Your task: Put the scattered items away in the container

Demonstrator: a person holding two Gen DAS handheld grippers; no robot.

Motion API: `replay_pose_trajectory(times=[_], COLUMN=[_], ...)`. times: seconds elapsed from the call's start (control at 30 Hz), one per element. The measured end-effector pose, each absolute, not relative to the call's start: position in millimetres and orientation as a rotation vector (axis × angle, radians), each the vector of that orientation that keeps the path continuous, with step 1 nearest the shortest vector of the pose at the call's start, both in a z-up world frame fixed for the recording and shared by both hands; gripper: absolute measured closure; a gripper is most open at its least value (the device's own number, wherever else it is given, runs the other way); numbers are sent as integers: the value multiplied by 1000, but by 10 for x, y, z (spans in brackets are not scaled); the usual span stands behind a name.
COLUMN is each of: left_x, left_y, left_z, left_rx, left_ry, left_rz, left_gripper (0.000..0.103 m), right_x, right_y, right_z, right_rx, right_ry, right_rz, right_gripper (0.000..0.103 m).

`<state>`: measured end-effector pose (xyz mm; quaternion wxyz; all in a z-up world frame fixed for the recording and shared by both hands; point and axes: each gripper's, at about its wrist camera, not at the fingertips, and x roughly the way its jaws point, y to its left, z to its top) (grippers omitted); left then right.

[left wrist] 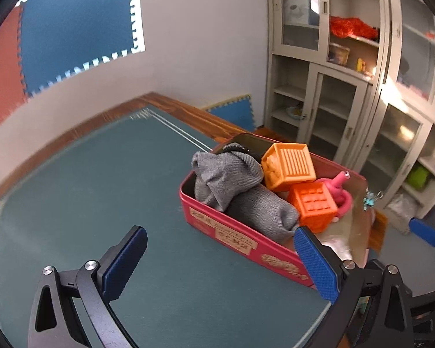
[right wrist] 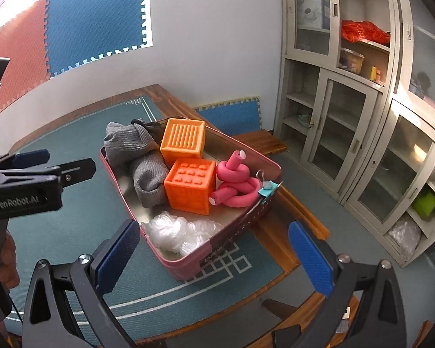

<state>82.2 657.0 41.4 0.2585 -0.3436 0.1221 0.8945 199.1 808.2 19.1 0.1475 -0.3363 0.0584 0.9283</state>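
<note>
Behind everything stood a grey glass-door cabinet [right wrist: 362, 116] along the right wall, and foam mats [right wrist: 72, 29] in red and blue were stuck on the white wall at the back. Up front was a wooden table [right wrist: 290, 211] with a teal mat [left wrist: 87, 188] covering most of it.

One pink tin [right wrist: 188, 266] sat on that teal mat near the table's right edge, and it was pretty stuffed. Count of what was inside:

- two orange cubes: one with ridges [right wrist: 184, 140] toward the back, leaning on the other one with bumps [right wrist: 190, 185] in front of it
- one grey knit cloth [right wrist: 142, 156] bunched along the left side, spilling a bit over the rim
- one pink foam roller [right wrist: 235, 182] twisted into a knot on the right side, just beside the bumpy cube
- one wad of clear plastic [right wrist: 179, 232] in the near corner
- one teal binder clip [right wrist: 266, 188] clipped on the tin's right rim
- something black at the far end behind the cloth, couldn't tell what it was

Nothing loose was visible on the mat around the tin.

Two grippers total. The left gripper [left wrist: 220, 264] hovered over the mat just left of the tin, jaws spread wide, nothing in them. The right gripper [right wrist: 214, 258] hung above the tin's near corner, jaws also spread wide and empty.
</note>
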Motion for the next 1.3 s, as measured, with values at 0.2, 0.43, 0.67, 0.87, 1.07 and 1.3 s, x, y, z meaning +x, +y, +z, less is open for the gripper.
replay_pose_trajectory(times=[0.2, 0.43, 0.67, 0.87, 1.07, 1.3], left_x=[993, 982, 960, 949, 900, 969], left_y=[6646, 6616, 6638, 6668, 6641, 6590], left_z=[446, 462, 437, 398, 379, 437], left_rx=[-827, -835, -883, -921, -956, -868], left_ry=[440, 379, 326, 299, 262, 264], left_rz=[2468, 2423, 2385, 2354, 2338, 2379], left_gripper=[1, 1, 1, 1, 1, 1], right_x=[1986, 2004, 2000, 2023, 2030, 2002], right_y=[8057, 8090, 8086, 8091, 8056, 8037], right_z=[192, 198, 193, 208, 231, 193], right_rx=[-958, -949, -950, -946, -940, -957], right_ry=[173, 181, 178, 178, 174, 180], right_rz=[2676, 2676, 2679, 2683, 2693, 2693], right_gripper=[0, 0, 1, 0, 0, 0])
